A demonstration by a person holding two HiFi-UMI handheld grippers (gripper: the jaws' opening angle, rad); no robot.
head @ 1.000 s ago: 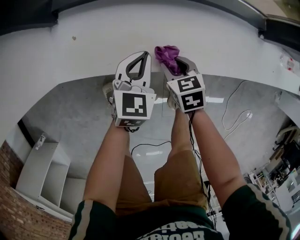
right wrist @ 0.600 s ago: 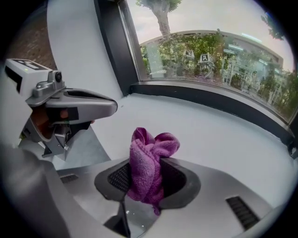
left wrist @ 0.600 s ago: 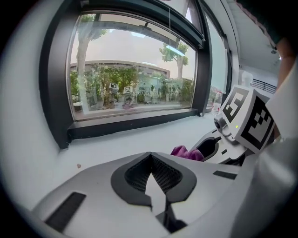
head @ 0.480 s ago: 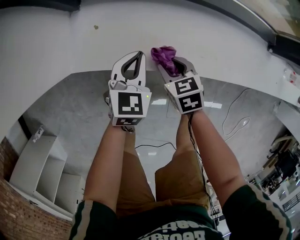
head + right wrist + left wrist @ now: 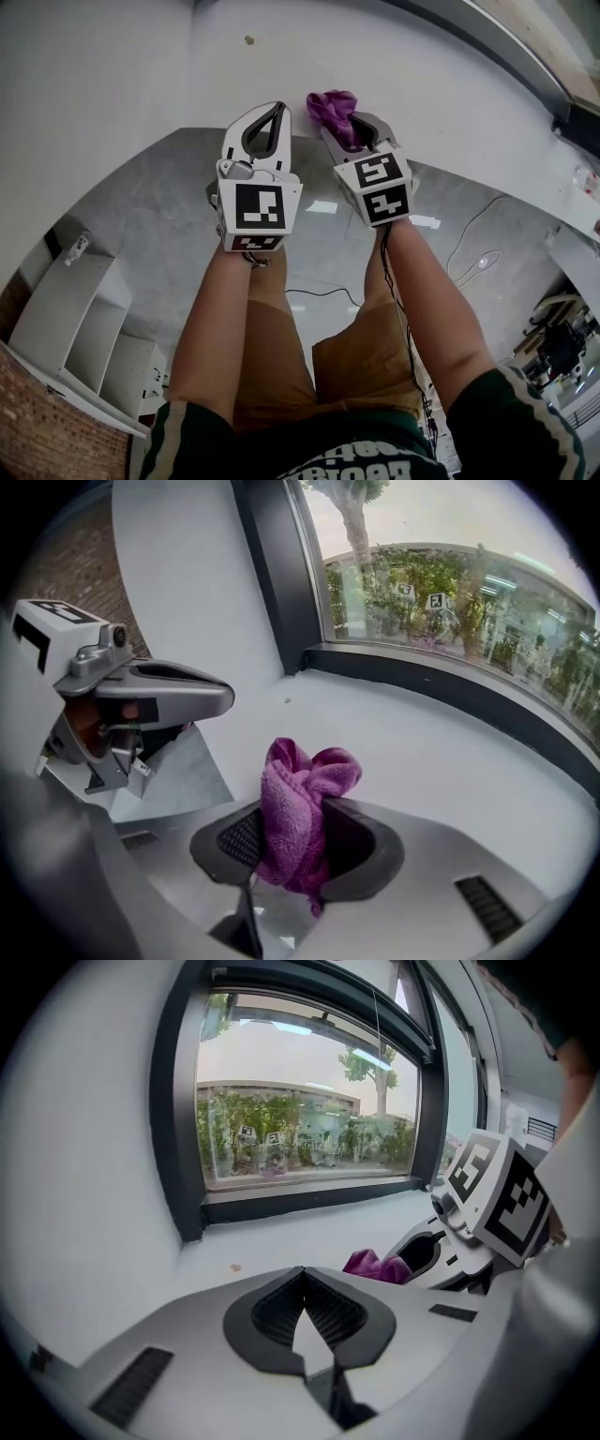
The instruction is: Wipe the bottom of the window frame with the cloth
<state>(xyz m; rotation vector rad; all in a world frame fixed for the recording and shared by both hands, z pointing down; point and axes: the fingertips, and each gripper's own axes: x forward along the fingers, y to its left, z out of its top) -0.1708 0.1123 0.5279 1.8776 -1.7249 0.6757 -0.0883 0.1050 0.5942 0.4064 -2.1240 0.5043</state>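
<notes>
A purple cloth [image 5: 334, 110] is bunched between the jaws of my right gripper [image 5: 343, 124], which is shut on it; in the right gripper view the cloth [image 5: 298, 810] sticks up above the jaws. My left gripper [image 5: 277, 110] is just left of it, shut with nothing inside, tips meeting [image 5: 302, 1274]. Both hover at the near edge of the white window sill [image 5: 394, 66]. The dark bottom rail of the window frame [image 5: 450, 697] runs along the far side of the sill [image 5: 412, 752], well apart from both grippers. From the left gripper view the cloth [image 5: 377, 1266] peeks beside the right gripper.
A small brown speck [image 5: 248, 40] lies on the sill [image 5: 281, 1241]. A dark vertical frame post [image 5: 178, 1119] stands at the window's left corner. Below the sill lie a grey floor, a white shelf unit [image 5: 70, 323] at left and a trailing cable [image 5: 473, 234].
Both grippers have stayed side by side at the sill's edge. The head view has shifted so more of the sill shows to the right. The cloth stays gripped.
</notes>
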